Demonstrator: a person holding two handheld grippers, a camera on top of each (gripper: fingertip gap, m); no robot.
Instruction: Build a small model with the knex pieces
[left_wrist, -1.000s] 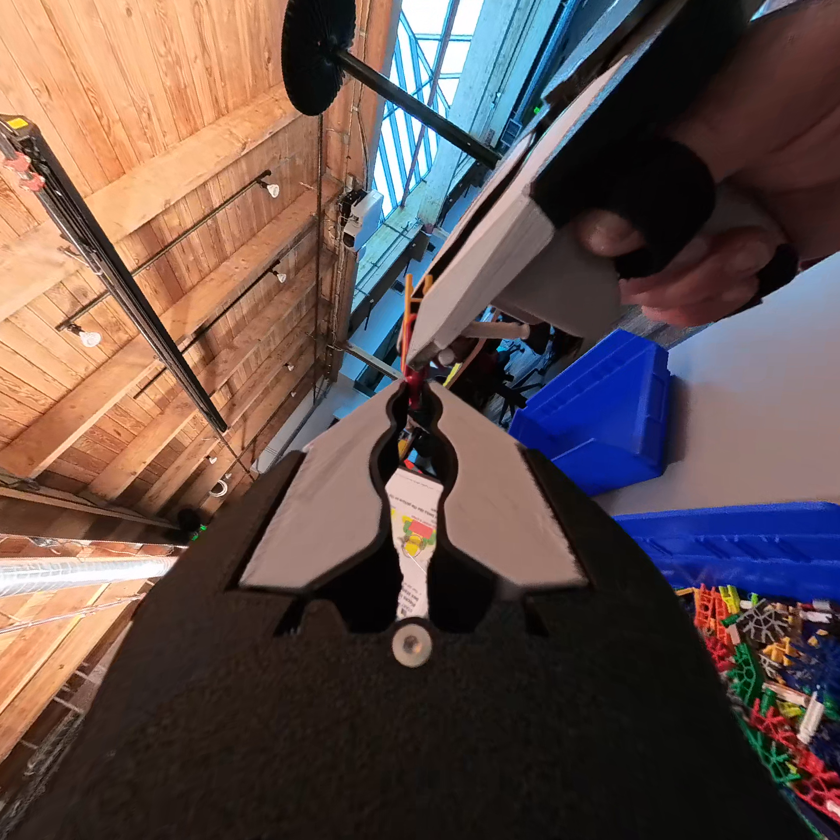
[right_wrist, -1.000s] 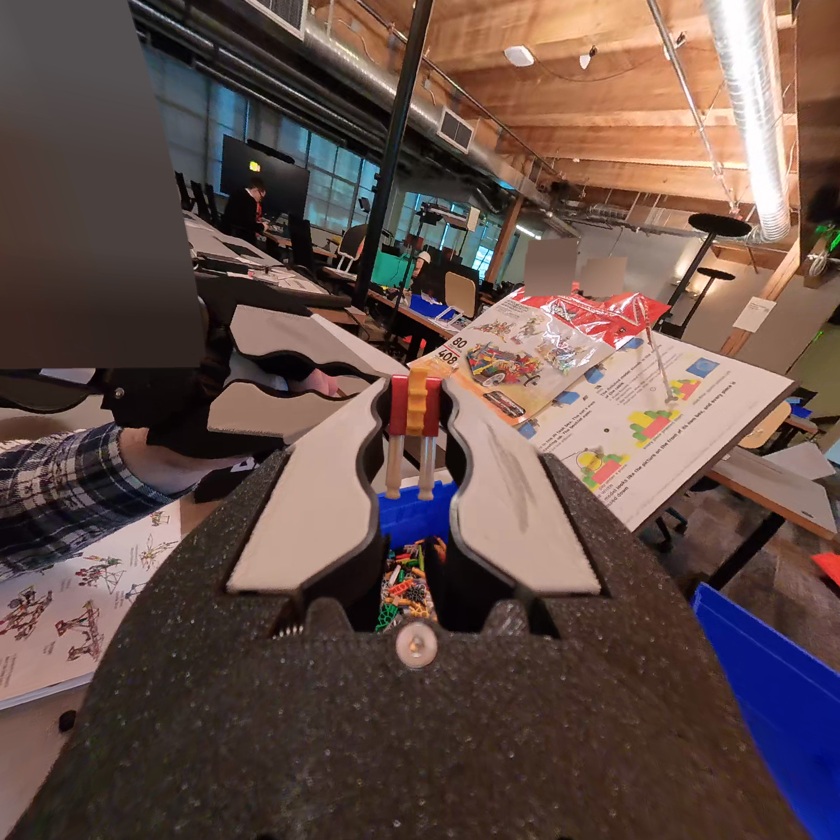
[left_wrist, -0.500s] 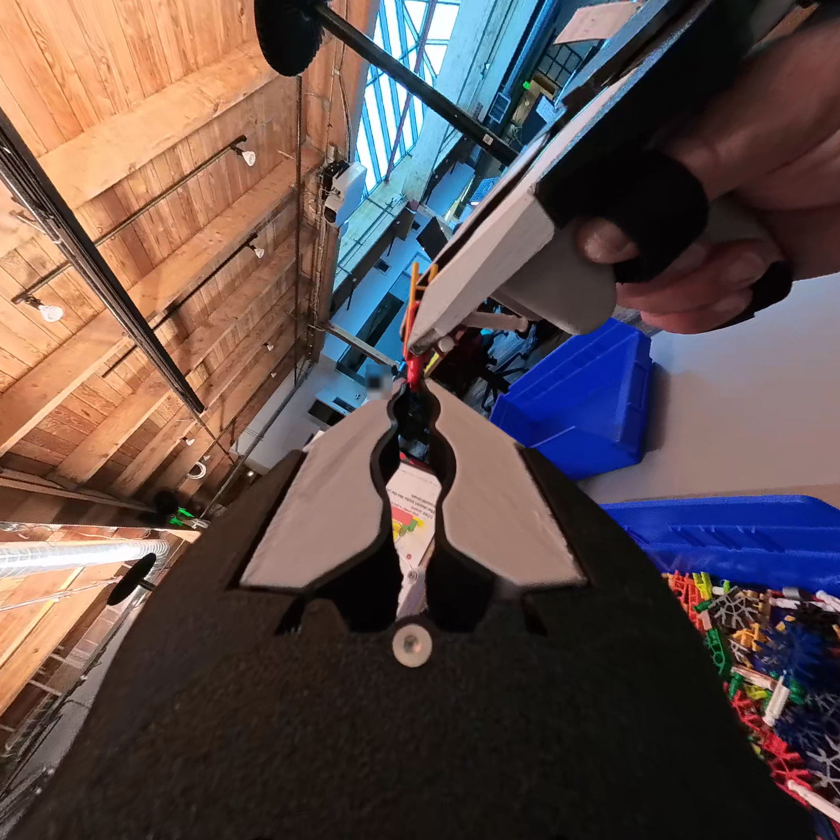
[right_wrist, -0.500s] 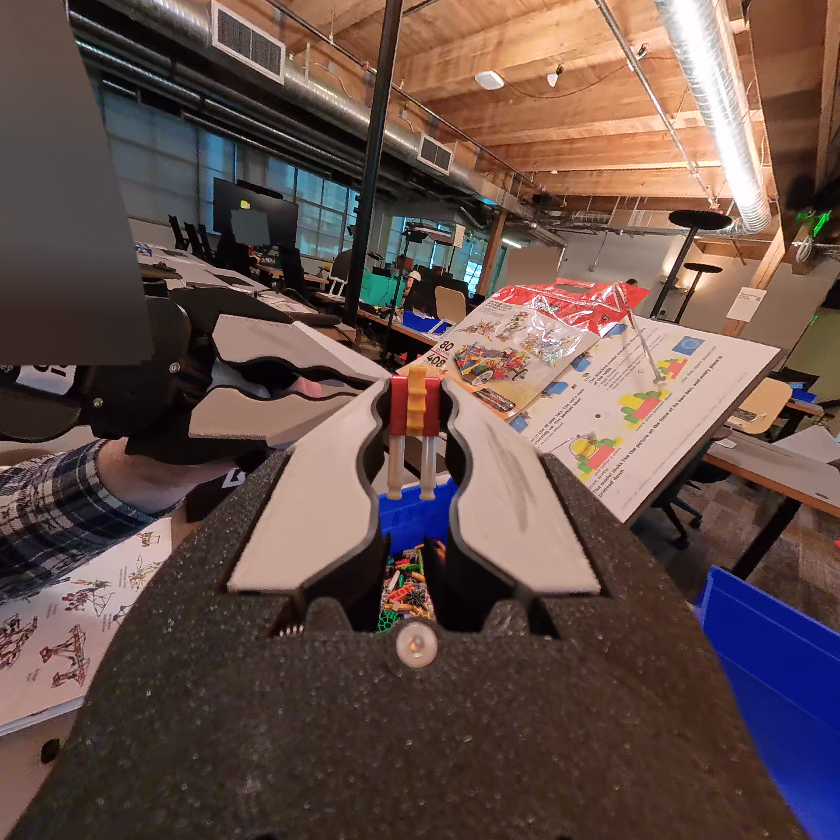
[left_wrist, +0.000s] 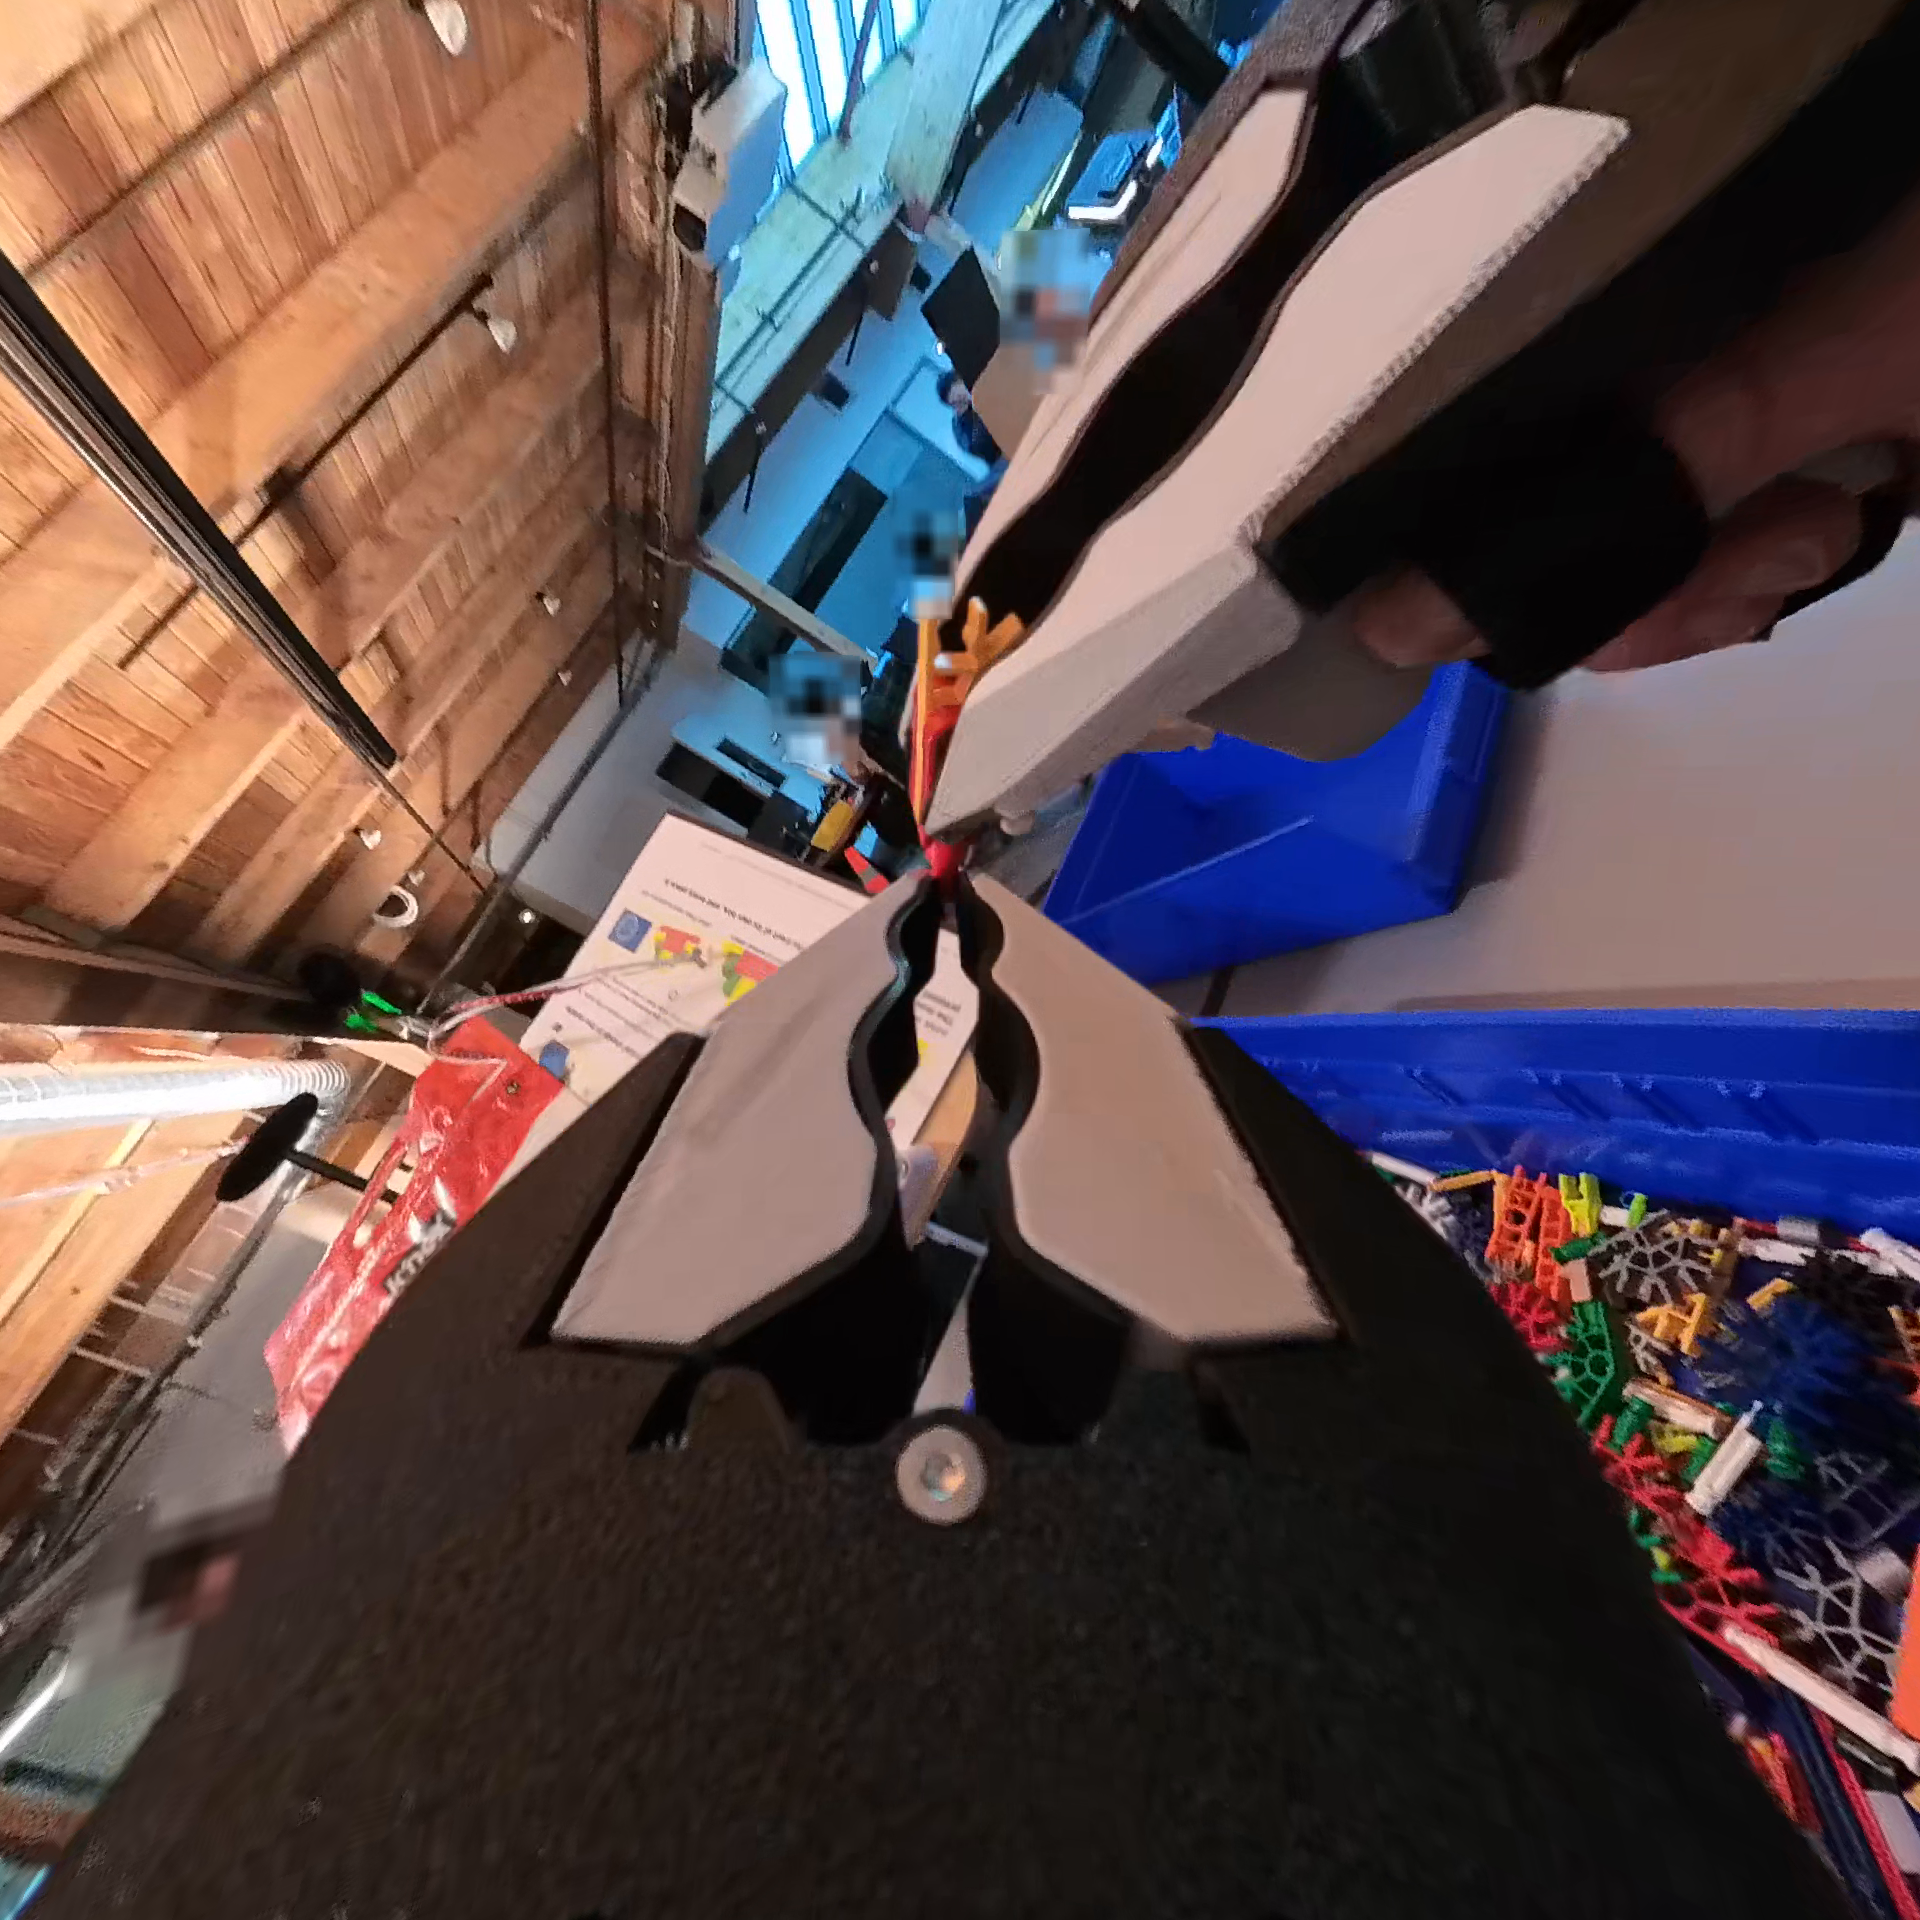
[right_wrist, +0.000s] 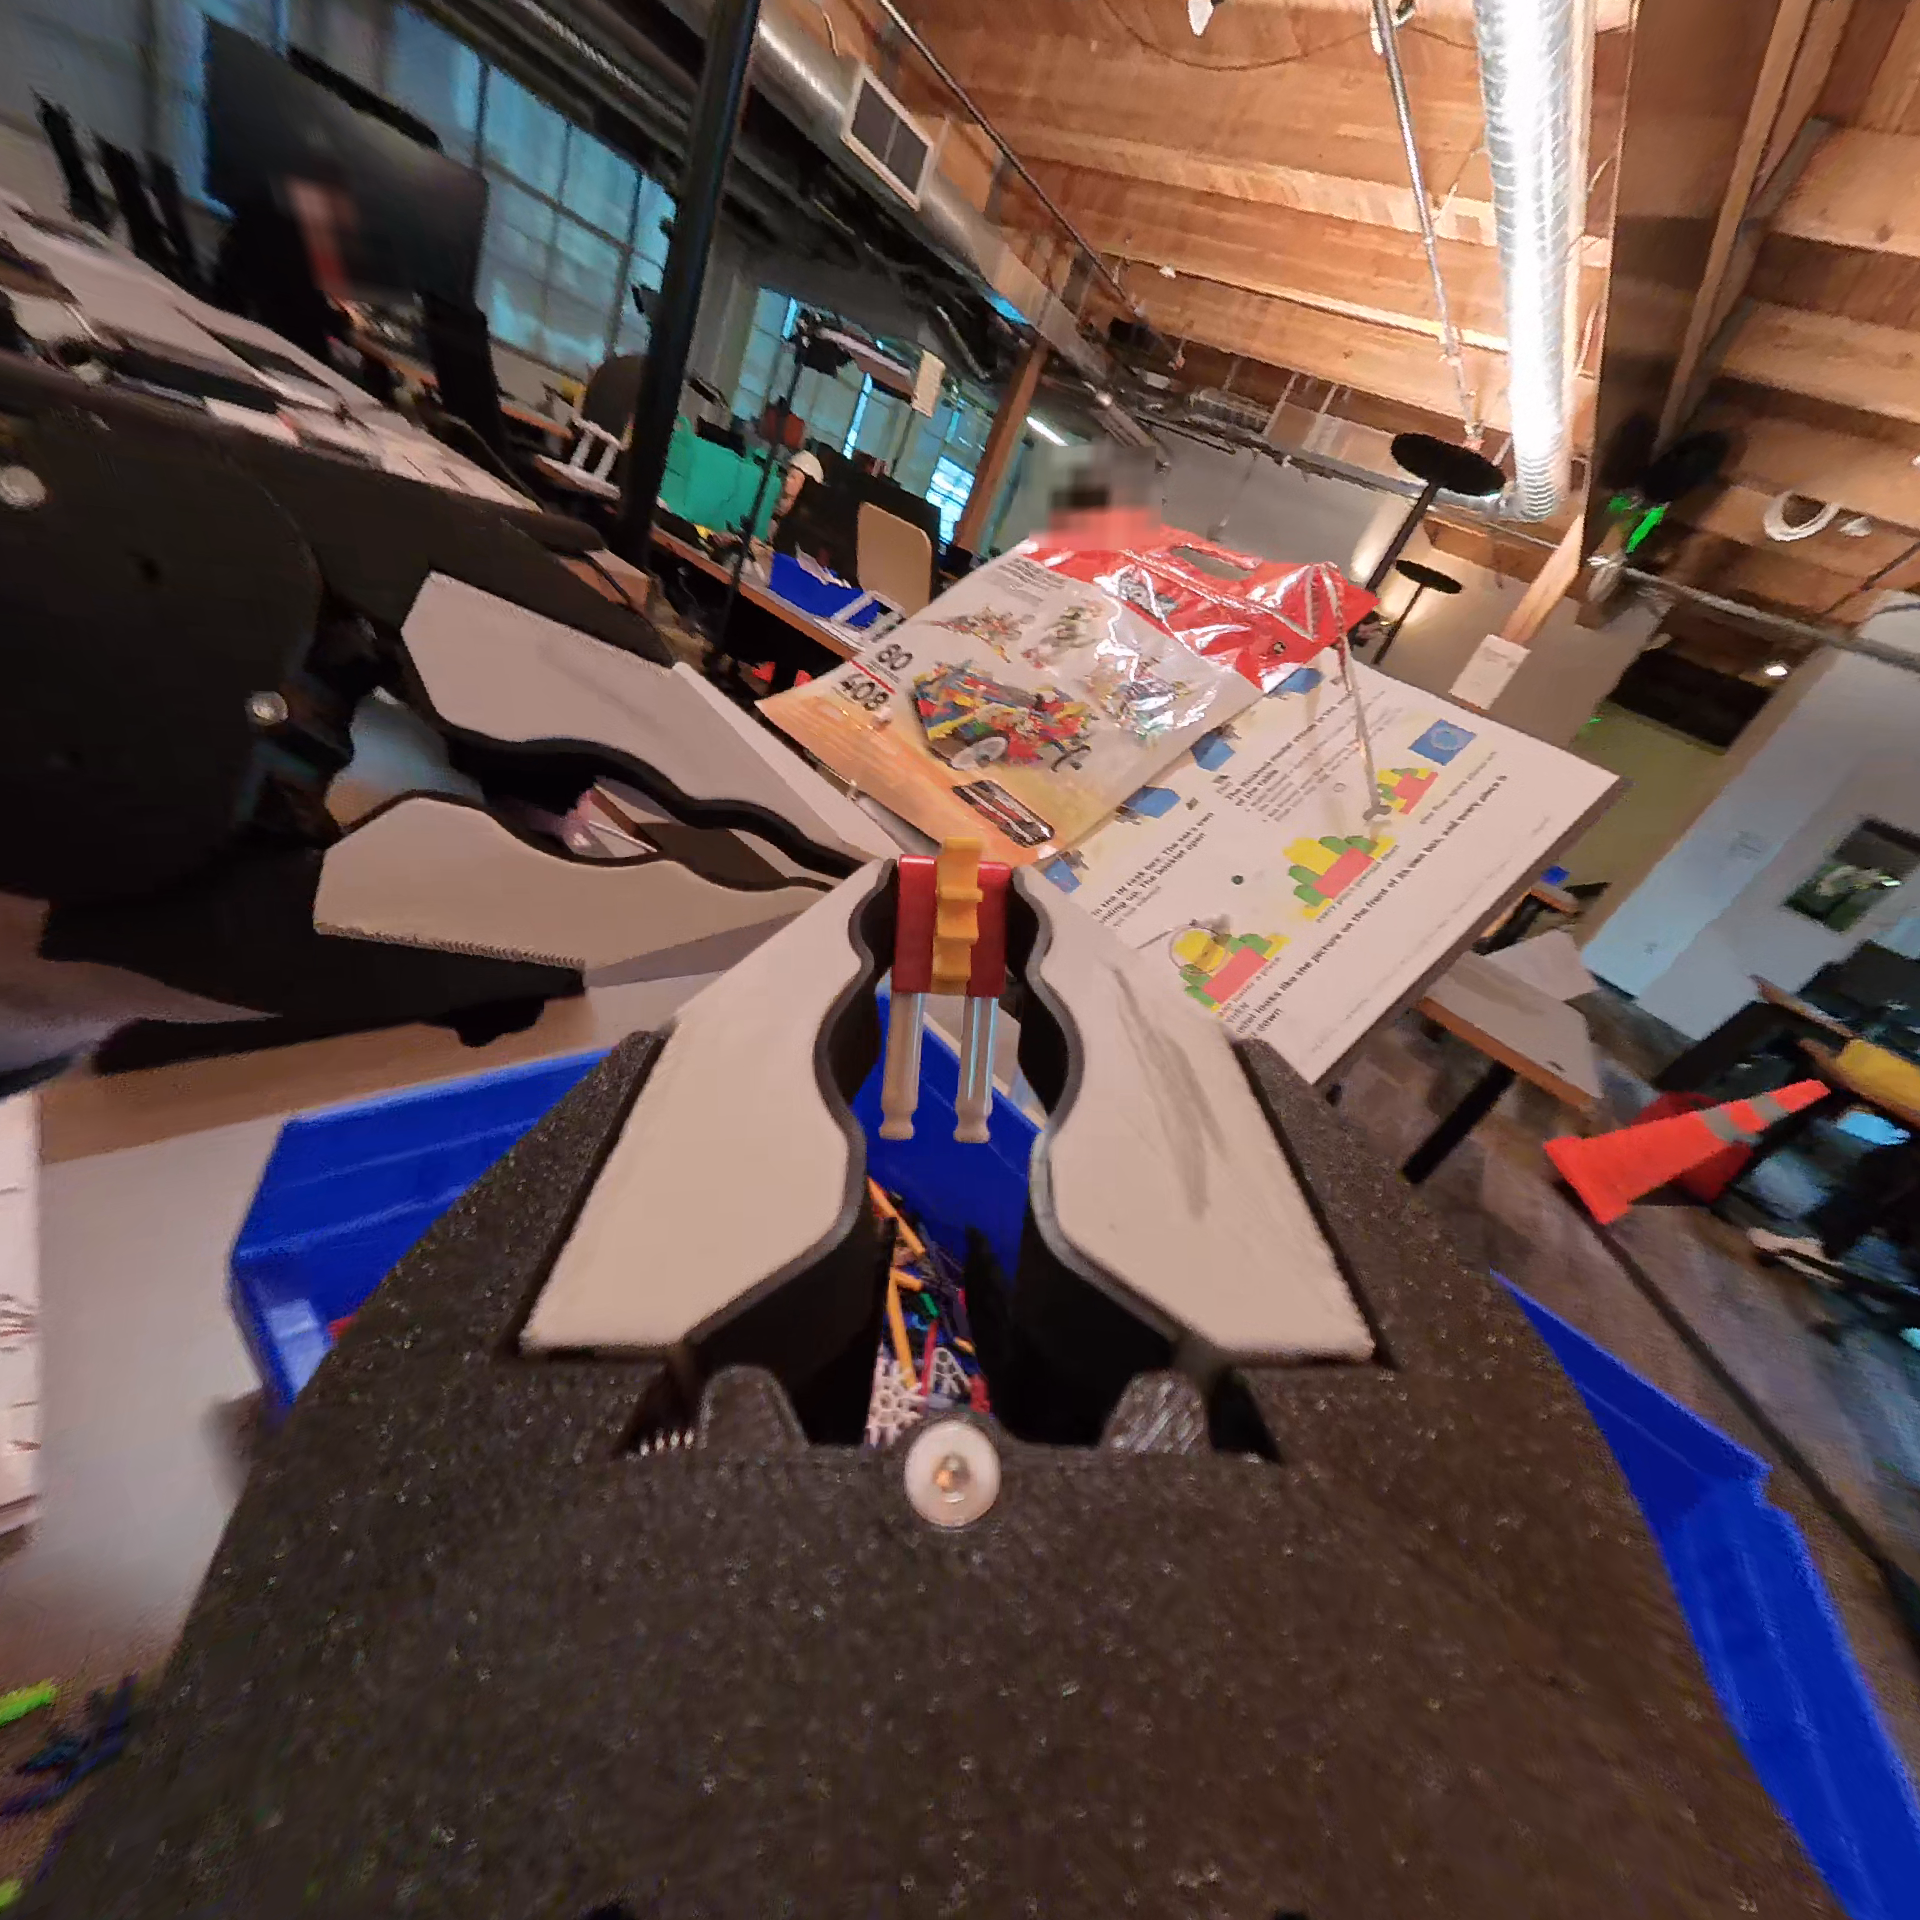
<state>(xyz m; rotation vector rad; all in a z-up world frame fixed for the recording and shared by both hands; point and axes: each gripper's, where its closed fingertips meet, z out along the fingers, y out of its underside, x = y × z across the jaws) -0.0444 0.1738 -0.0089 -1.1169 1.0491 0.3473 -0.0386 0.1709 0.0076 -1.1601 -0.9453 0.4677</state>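
Only the right wrist view shows the small assembly (right_wrist: 951, 925) plainly: red and yellow connectors pinched at the tips of the right gripper (right_wrist: 951, 883), its two pale rods (right_wrist: 896, 1065) running lengthwise back toward the camera above the blue bin (right_wrist: 416, 1153). In the left wrist view the left gripper (left_wrist: 940, 883) has its jaws nearly pressed together on a red bit (left_wrist: 941, 858), mostly hidden, touching the right gripper's tip; what it is cannot be made out

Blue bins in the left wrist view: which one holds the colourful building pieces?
The near blue bin at lower right, heaped with colourful construction-toy pieces. The far blue bin behind it shows only its outer wall.
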